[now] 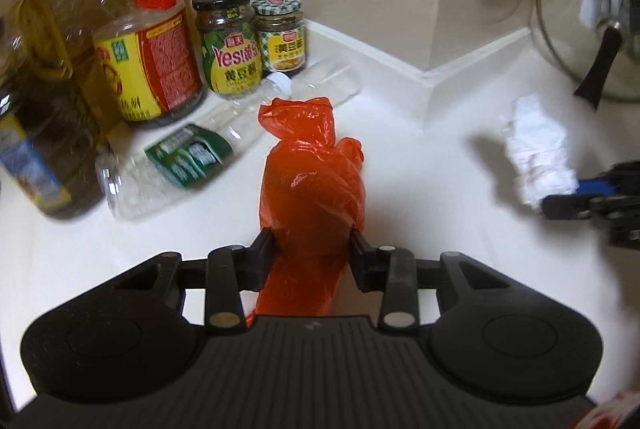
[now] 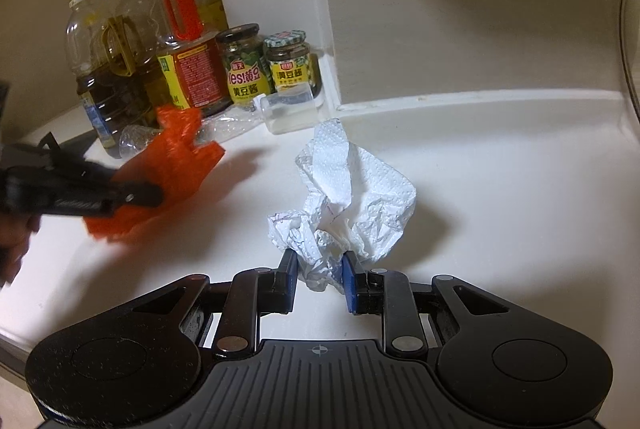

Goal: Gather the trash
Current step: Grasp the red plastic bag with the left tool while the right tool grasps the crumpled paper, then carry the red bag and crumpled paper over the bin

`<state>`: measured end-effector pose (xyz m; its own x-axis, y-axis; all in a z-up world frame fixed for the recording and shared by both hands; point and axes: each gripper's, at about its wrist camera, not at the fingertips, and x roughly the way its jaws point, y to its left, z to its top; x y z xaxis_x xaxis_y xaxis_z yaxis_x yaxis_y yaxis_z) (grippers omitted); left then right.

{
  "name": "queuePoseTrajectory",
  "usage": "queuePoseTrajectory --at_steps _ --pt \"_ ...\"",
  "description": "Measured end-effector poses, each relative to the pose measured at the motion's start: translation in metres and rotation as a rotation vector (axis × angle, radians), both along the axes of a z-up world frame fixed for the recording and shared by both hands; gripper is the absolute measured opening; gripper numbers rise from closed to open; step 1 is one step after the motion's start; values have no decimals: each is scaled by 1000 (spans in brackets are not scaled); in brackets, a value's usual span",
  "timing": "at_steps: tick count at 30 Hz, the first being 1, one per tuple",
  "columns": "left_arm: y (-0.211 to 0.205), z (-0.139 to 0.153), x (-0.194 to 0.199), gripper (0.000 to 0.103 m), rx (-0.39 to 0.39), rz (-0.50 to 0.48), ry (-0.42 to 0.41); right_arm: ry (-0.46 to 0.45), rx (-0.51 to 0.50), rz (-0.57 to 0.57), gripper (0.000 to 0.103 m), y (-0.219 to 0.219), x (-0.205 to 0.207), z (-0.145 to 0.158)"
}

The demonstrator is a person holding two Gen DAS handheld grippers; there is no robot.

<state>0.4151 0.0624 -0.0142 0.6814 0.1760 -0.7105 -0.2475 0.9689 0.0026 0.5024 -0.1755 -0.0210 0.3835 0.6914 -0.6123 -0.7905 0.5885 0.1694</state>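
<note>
On white counter [image 1: 460, 169]: L gripper [image 1: 312, 243] clamps orange bag [image 1: 310, 185], R gripper [image 2: 320, 267] grips crumpled paper towel [image 2: 352, 197]. Empty bottle [image 1: 176, 161] w/ green label left; no bin seen.

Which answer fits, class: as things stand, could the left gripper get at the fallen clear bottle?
Probably not yet. The left gripper is shut on the orange bag, so its jaws are full, though the bottle lies close and unblocked.
</note>
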Motion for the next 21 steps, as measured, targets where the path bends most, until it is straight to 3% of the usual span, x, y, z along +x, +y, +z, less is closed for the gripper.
queuePoseTrajectory --at_steps 6,13,21 --pt "-28 10 -38 35 -75 40 -19 33 6 31 24 -6 -20 -2" --pt "-47 10 -89 35 -110 87 -14 36 -3 83 24 -12 -56 -5" --pt "-70 4 -143 35 -179 -42 -8 29 5 -6 24 -40 -122 2"
